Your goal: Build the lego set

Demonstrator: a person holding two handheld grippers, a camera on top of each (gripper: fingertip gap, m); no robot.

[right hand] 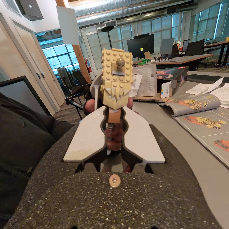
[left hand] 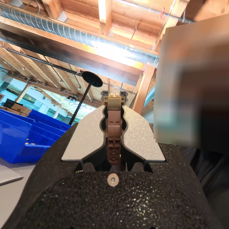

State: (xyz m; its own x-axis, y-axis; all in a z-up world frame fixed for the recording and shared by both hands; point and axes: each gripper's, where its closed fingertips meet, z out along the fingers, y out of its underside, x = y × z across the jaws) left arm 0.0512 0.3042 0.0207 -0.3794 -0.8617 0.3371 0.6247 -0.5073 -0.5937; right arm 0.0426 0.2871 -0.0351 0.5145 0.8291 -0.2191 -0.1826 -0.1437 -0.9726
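In the left wrist view my left gripper (left hand: pixel 114 108) points up at the ceiling. It is shut on a brown and tan lego assembly (left hand: pixel 114 130) that runs the length of the jaws, with its tan and grey end (left hand: pixel 114 99) sticking out past the tips. In the right wrist view my right gripper (right hand: pixel 114 109) is shut on the brown end (right hand: pixel 114 116) of a tan studded lego assembly (right hand: pixel 116 76) carrying a grey ball joint (right hand: pixel 120 62). A grey finger of the other gripper (right hand: pixel 96 95) and a hand (right hand: pixel 89 105) show behind it. I cannot tell whether the two assemblies are joined.
An open instruction booklet (right hand: pixel 198 111) lies on the grey table (right hand: pixel 154 130) at the right, with the lego box (right hand: pixel 176 74) and paper bags (right hand: pixel 146 81) behind it. Blue bins (left hand: pixel 31 133) stand at the left. A dark sleeve (right hand: pixel 24 130) is close at the left. The grippers' ends are close to 6 cm from one another.
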